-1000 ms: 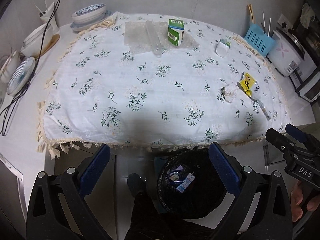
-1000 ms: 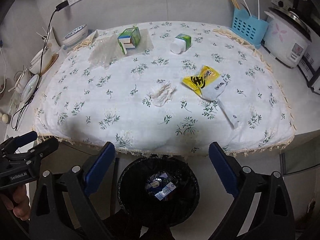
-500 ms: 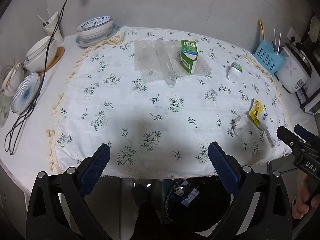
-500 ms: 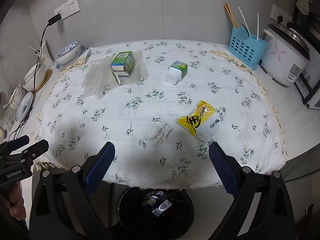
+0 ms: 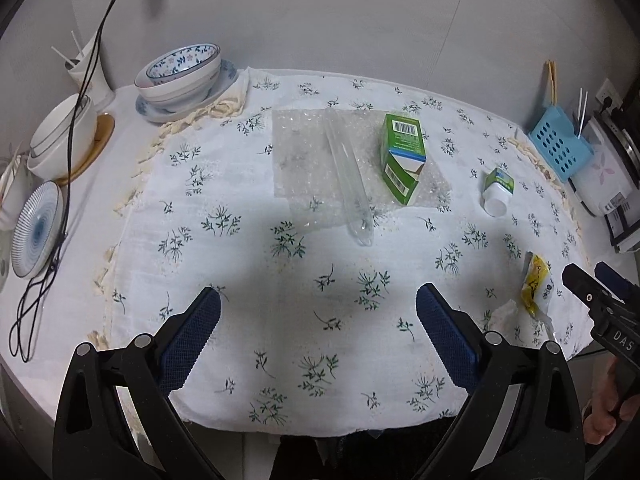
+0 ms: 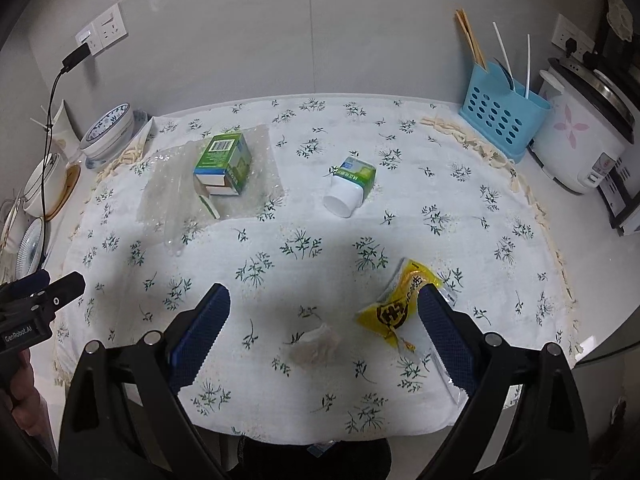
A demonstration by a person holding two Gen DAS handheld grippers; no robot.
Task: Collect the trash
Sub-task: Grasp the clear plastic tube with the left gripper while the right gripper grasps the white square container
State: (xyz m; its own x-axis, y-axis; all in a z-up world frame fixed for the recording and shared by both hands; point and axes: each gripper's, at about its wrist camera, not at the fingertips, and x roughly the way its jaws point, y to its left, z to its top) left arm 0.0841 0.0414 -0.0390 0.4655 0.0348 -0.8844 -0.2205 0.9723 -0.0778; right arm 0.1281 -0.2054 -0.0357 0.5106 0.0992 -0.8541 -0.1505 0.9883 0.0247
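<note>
At far left stacked bowls point(image 5: 180, 76) look empty. The left gripper point(image 5: 318, 322) hangs wide open, holding nothing. Bubble wrap point(image 5: 308, 156) with a clear tube point(image 5: 348, 178) lies mid-table, light and slippery; the green carton point(image 5: 402, 156) on it is stiff, best pinched across its sides. The tipped bottle point(image 6: 350, 186) could roll. The right gripper point(image 6: 324, 322), also spread and empty, hovers over a crumpled tissue point(image 6: 316, 344), soft and easily pinched. The yellow wrapper point(image 6: 400, 306) seems empty; take its crinkled edge. The blue caddy point(image 6: 500, 120) holds chopsticks.
</note>
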